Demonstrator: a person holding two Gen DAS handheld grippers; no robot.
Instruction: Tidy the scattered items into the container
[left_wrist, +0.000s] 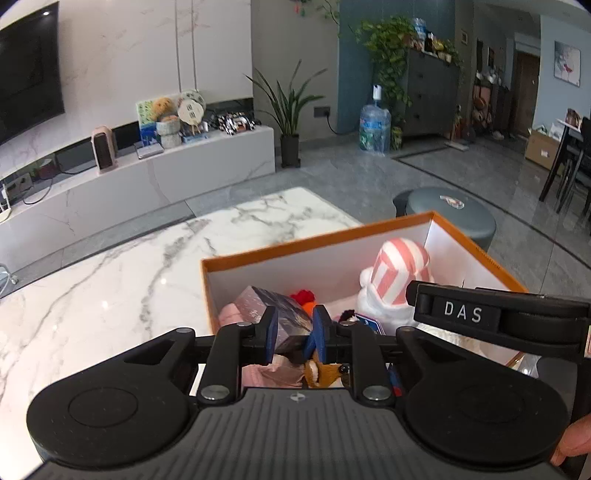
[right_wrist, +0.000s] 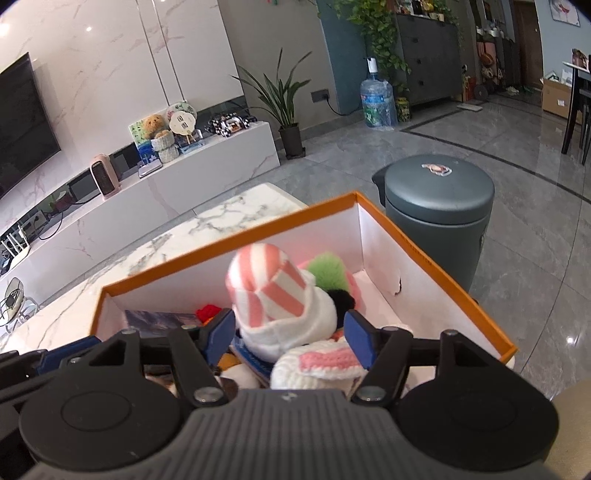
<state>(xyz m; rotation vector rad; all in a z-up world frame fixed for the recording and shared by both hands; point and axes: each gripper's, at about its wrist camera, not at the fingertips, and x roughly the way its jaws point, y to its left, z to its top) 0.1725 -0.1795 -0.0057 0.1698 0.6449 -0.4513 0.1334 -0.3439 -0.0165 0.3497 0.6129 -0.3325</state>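
Observation:
An orange-rimmed cardboard box (left_wrist: 314, 242) with white inner walls stands on the marble table and holds several soft items. My left gripper (left_wrist: 293, 334) hovers over the box's near left part, its blue pads closed on a small dark picture-printed box (left_wrist: 275, 310). A pink-and-white striped knit toy (left_wrist: 395, 273) lies in the box's right half. My right gripper (right_wrist: 291, 338) is open over the box (right_wrist: 229, 240), its fingers either side of the striped knit toy (right_wrist: 273, 295), not touching it. A green pompom (right_wrist: 327, 275) and a pink crochet piece (right_wrist: 317, 363) lie beside it.
The white marble table (left_wrist: 110, 295) stretches left of the box. A grey-green round bin (right_wrist: 439, 199) stands on the floor just past the box's far right corner. A white TV bench (left_wrist: 147, 177) with ornaments runs along the far wall. The right gripper's body (left_wrist: 498, 317) crosses the left view.

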